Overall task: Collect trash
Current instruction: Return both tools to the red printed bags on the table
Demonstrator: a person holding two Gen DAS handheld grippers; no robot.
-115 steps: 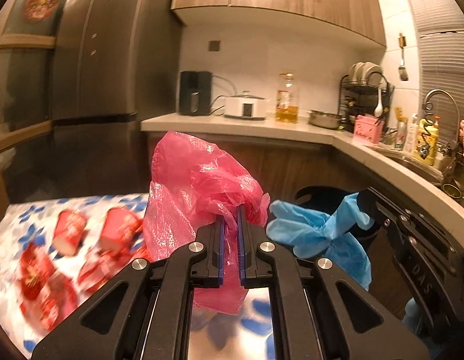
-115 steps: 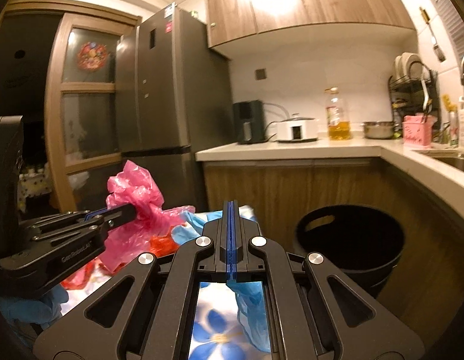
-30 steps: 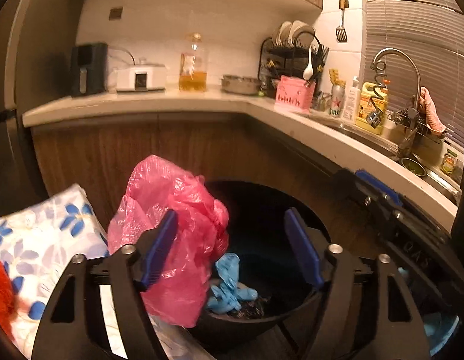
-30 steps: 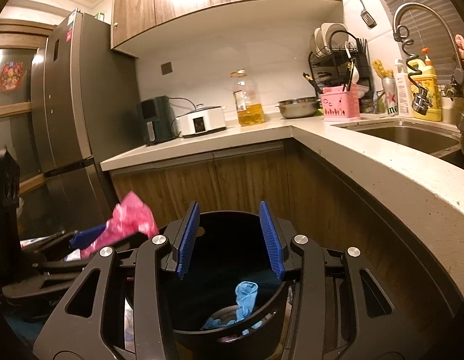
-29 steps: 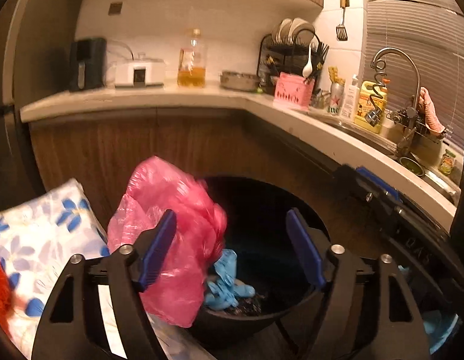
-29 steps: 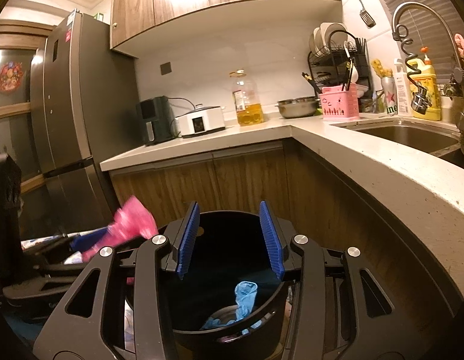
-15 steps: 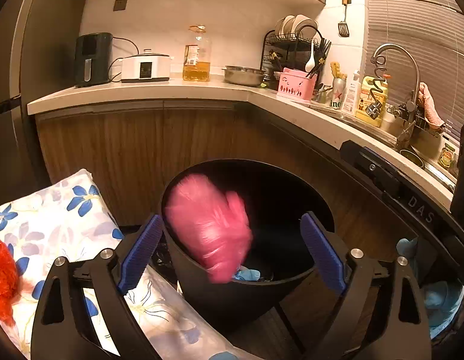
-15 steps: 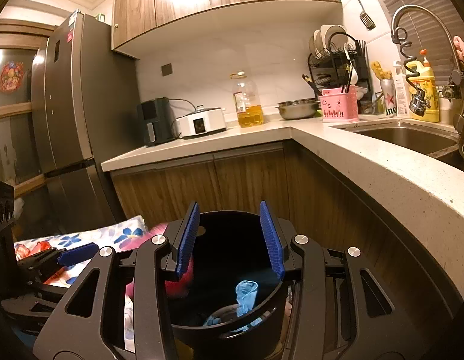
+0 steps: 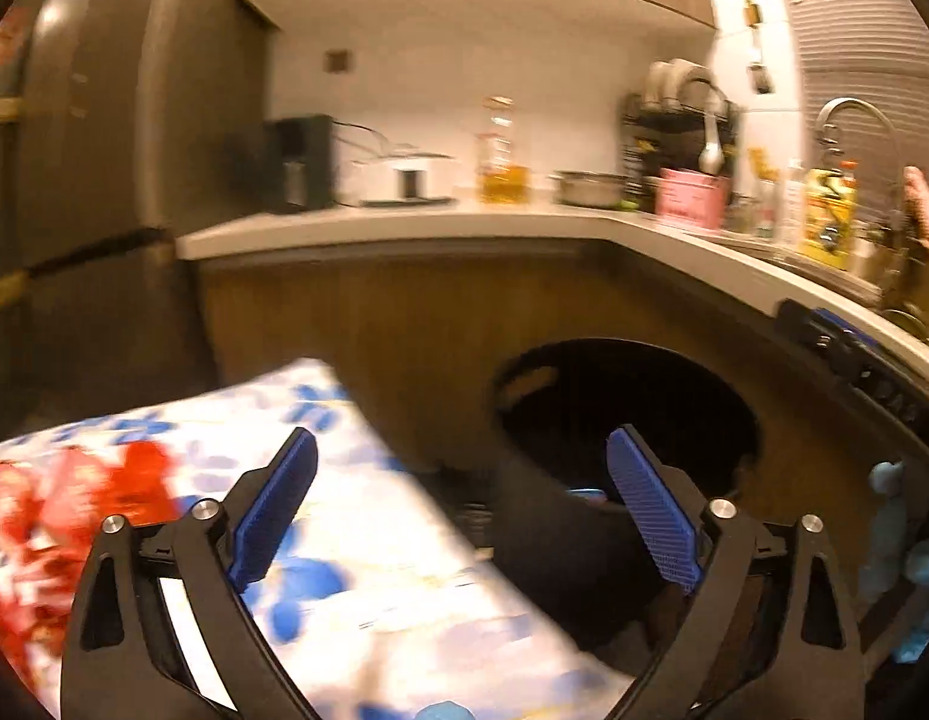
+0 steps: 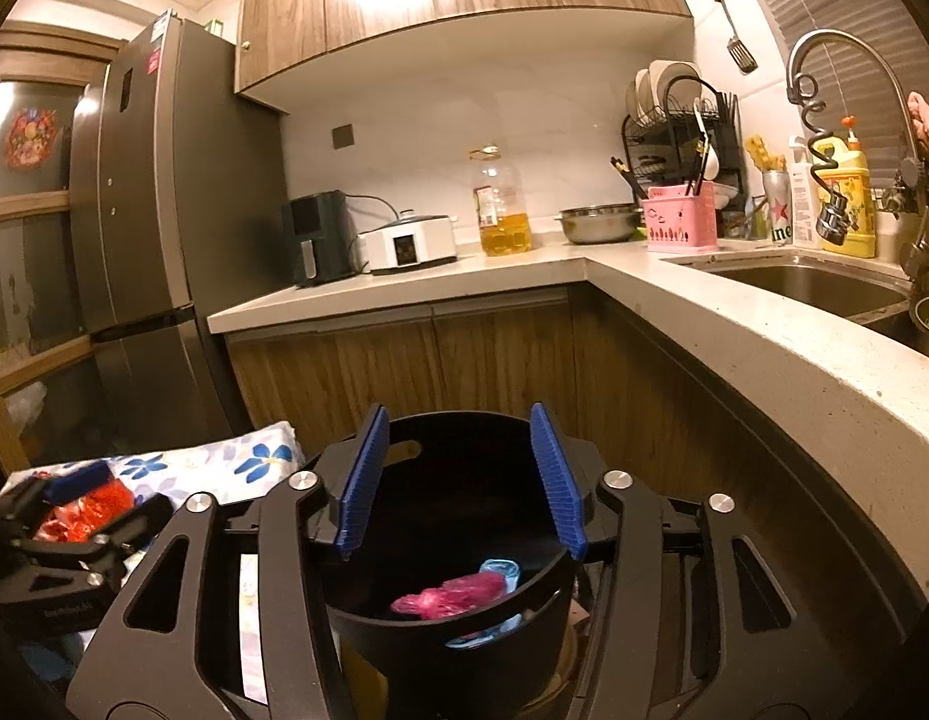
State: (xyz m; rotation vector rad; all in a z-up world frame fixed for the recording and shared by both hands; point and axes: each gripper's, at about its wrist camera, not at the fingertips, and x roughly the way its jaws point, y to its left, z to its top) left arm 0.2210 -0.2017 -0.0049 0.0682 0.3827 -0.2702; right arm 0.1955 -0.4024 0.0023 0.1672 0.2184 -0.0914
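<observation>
**Pink bag now in the bin, both grippers empty**

Pink plastic, the crumpled bag (image 10: 449,594), now lies at the bottom of the black bin (image 10: 404,642), beside a blue glove (image 10: 500,573) already there. A second ago it still clung to one pad of the left gripper (image 9: 458,510); half a second ago it was falling over the rim. That piece of trash is collected.

The left gripper's jaws are opening and stand wide apart with nothing between them, and its blurred view has swung away from the bin toward the flowered tablecloth (image 9: 368,576). Red wrappers (image 9: 74,498) lie on that cloth at the far left, so more trash probably waits there.

The right gripper (image 10: 458,480) hangs over the bin's mouth, its jaws opening and half spread, holding nothing.

Around them: a countertop (image 10: 524,276) with an oil bottle (image 10: 503,204), a white cooker (image 10: 407,246), a dish rack (image 10: 680,120) and a sink (image 10: 812,285); a fridge (image 10: 158,192) stands to the left. The cloth's edge lies just beside the bin, and nothing seems to block a reach back to the wrappers.
</observation>
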